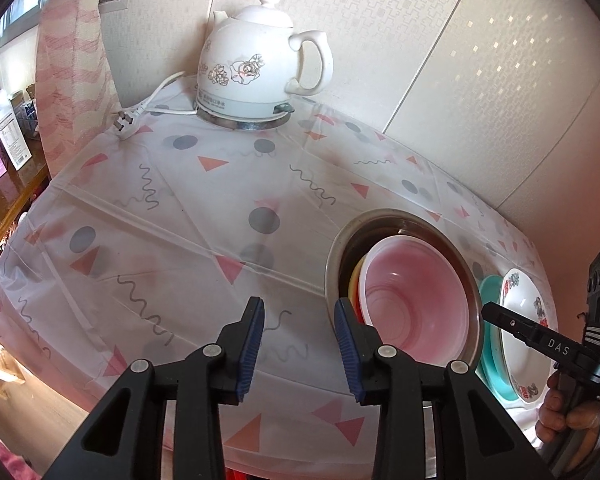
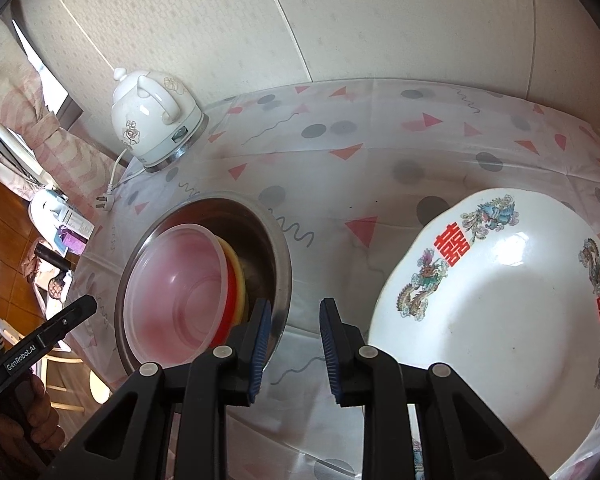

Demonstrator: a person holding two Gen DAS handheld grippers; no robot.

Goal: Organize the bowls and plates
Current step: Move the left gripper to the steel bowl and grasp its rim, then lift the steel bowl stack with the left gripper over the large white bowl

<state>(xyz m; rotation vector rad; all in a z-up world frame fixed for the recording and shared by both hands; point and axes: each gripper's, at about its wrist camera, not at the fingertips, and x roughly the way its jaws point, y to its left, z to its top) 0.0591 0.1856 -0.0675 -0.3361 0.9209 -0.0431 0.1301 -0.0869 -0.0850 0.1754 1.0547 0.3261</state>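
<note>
Both tongs empty, jaws apart, nothing btwn the pads. Left tongs [image 1: 300, 344] hang over the bench [image 1: 172, 216] at 6 o'clock in left wrist view, right pad just beside the near rim of the steel bowl [image 1: 384, 220]. Right tongs [image 2: 294, 344] sit btwn steel bowl and white plate [image 2: 500, 320], touching neither as far as I can tell.

Where stuff is: clear bowl [image 1: 416, 304] nested inside the steel bowl, on top of a red bowl [image 2: 230, 304] and a yellow bowl [image 2: 240, 276], stack leaning toward one side. White plate at 3 o'clock of the steel bowl, resting on a teal plate [image 1: 486, 312]. Kettle [image 1: 256, 64] far back at 11 o'clock, not part of the job.

Step, prob: bowls look nested, plates stacked, so sorting looks nearly done; hands btwn grabs. Next likely needs: pick what's left, maybe straighten the leaning bowl stack or shift the plate pile. Rim pinch, approach from above, don't knock the steel bowl.
</note>
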